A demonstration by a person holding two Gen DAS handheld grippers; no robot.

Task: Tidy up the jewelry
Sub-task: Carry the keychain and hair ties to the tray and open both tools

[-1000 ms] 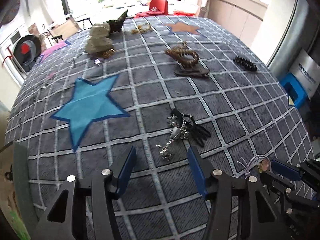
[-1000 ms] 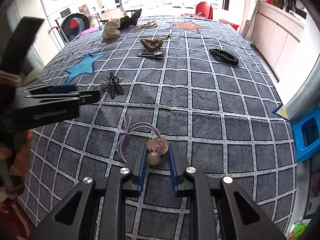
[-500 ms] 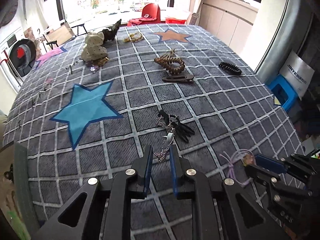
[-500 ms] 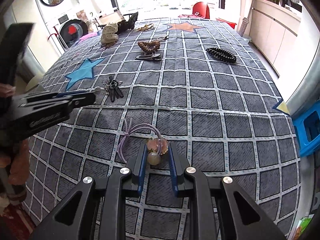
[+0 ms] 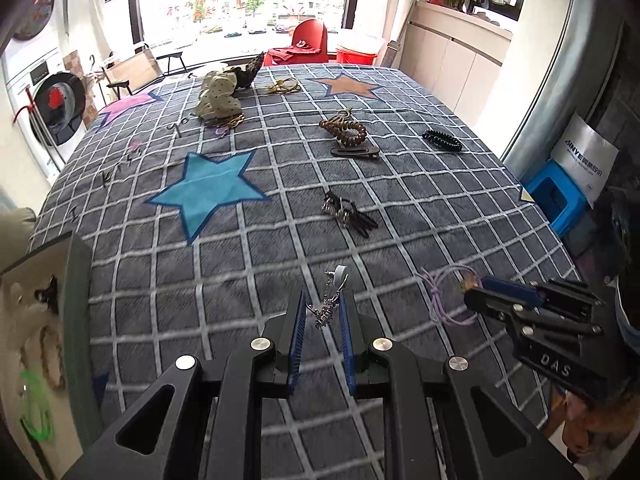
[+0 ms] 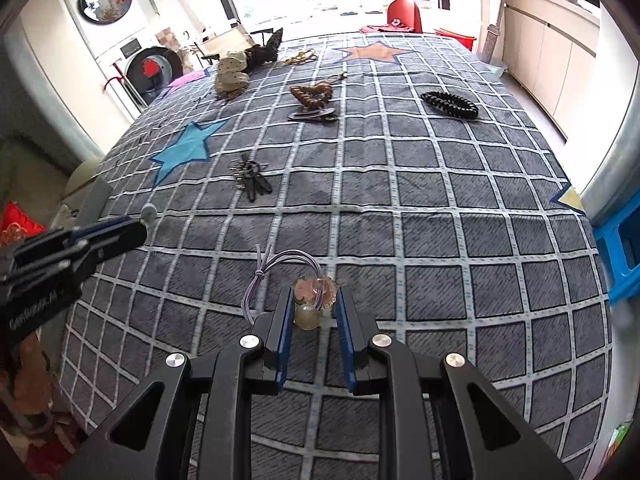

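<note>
My left gripper (image 5: 323,304) is shut on a silver chain earring (image 5: 330,304) with a grey tip and holds it above the grey checked cloth (image 5: 280,208). It also shows in the right wrist view (image 6: 136,228). My right gripper (image 6: 314,308) is shut on a pink flower hair tie (image 6: 314,290) with purple elastic loops (image 6: 272,266); it shows at the right in the left wrist view (image 5: 480,288). A jewelry board (image 5: 36,340) with bracelets stands at the left edge.
On the cloth lie a black and silver clip cluster (image 5: 348,214), a brown coil tie on a dark clip (image 5: 348,132), a black coil tie (image 5: 442,140), cloth scrunchies (image 5: 220,100) and a gold chain (image 5: 284,87). A blue stool (image 5: 558,200) stands at the right.
My left gripper closed on the silver earring and lifted it off the cloth, away from the clip cluster. My right gripper stayed shut on the pink hair tie.
</note>
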